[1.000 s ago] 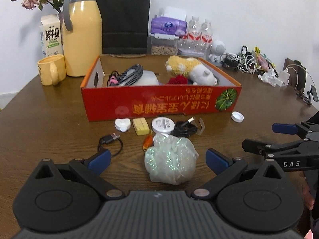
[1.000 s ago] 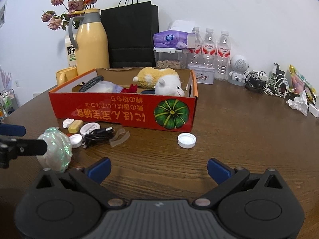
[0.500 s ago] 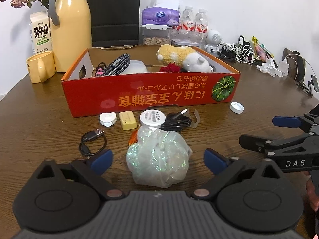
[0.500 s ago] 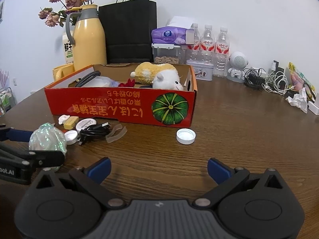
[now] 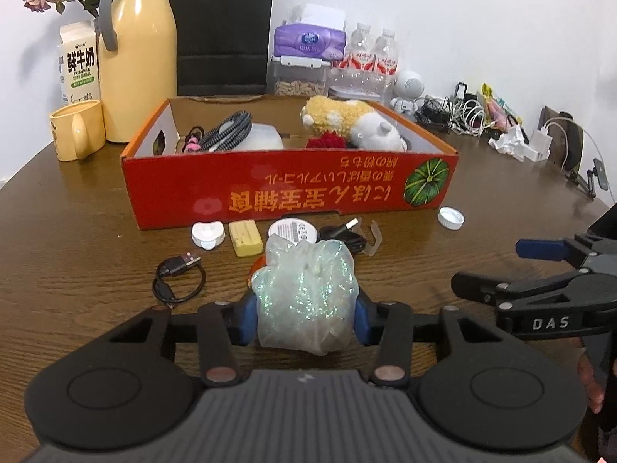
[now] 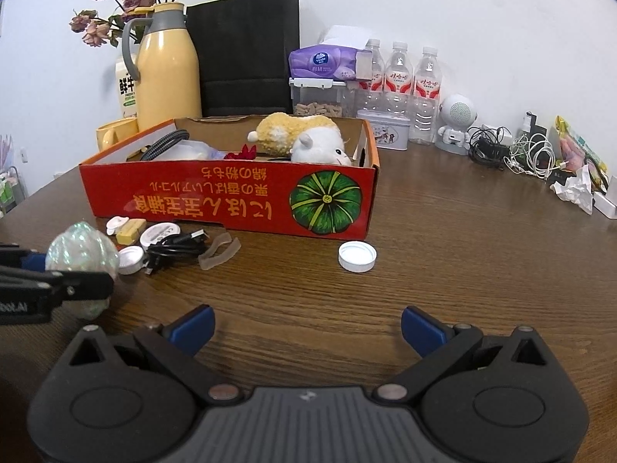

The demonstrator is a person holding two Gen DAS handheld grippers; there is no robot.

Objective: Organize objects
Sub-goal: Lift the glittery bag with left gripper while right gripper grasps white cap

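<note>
Left gripper (image 5: 304,316) jaws closing around iridescent bag (image 5: 306,295) on table (image 5: 77,270).

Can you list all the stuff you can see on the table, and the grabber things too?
Box: one, red, table middle.
Plush toy: one, yellow and white, in box.
Glittery bag: one, clear, before box.
Bottle cap: one, white, right of box.
USB cable: one, black, left of bag.
Eraser: one, yellow, before box.
Thermos: one, yellow, behind box.
Mug: one, yellow, far left.
Milk carton: one, white, beside thermos.
Water bottles: three, clear, back.
Paper bag: one, black, back.
Left gripper: blue pads closing on the bag.
Right gripper: open, nothing between.
</note>
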